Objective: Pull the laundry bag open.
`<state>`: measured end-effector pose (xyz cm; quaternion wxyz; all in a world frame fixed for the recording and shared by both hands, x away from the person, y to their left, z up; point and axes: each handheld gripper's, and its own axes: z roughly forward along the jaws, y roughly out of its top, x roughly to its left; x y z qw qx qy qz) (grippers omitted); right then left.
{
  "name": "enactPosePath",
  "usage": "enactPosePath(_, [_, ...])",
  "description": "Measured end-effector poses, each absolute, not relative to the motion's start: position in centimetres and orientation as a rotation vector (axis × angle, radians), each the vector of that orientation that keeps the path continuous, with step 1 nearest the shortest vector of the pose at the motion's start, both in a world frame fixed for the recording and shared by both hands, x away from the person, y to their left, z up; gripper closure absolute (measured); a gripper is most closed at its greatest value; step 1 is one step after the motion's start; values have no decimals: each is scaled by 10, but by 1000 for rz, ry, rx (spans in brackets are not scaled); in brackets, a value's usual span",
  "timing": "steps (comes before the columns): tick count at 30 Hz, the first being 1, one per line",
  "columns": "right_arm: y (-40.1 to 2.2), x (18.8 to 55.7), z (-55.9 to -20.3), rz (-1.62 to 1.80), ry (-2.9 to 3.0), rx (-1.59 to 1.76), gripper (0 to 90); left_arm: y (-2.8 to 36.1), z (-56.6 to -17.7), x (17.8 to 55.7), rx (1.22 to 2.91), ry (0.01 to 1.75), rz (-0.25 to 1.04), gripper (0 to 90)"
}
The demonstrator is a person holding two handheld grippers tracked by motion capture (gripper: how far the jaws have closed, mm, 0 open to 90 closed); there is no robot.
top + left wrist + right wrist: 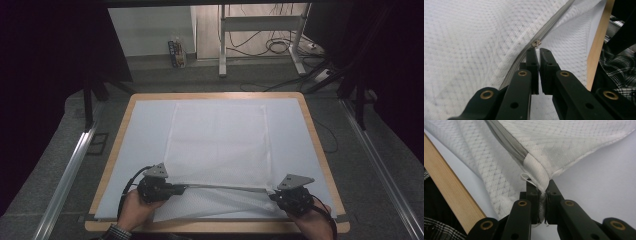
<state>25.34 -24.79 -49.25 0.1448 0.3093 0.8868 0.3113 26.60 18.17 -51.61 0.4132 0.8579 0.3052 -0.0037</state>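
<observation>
A white mesh fabric cover point(217, 145) lies flat on the table, with a grey zipper point(225, 187) running along its near edge. At the zipper's left end my left gripper point(182, 188) is shut. In the left gripper view my left gripper point(538, 51) pinches a white pull tab just below the metal slider point(536, 43). My right gripper point(274, 195) is shut at the zipper's right end. In the right gripper view my right gripper point(541, 182) clamps the cover's hemmed corner point(536, 167), where the zipper point(509, 142) ends. The near edge is lifted and taut between the two.
The wooden table point(315, 135) is covered by a white sheet point(145, 130). Its near edge lies just behind both hands. Metal rails point(70, 165) flank the table on the floor. Desk legs, cables and a small box point(176, 52) stand beyond the far edge.
</observation>
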Motion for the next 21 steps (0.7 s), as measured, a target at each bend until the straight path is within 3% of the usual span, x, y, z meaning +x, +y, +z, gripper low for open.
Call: enactPosePath(21, [-251, 254, -491, 893, 2542, 903, 836, 215, -517, 258, 2134, 860, 32, 871])
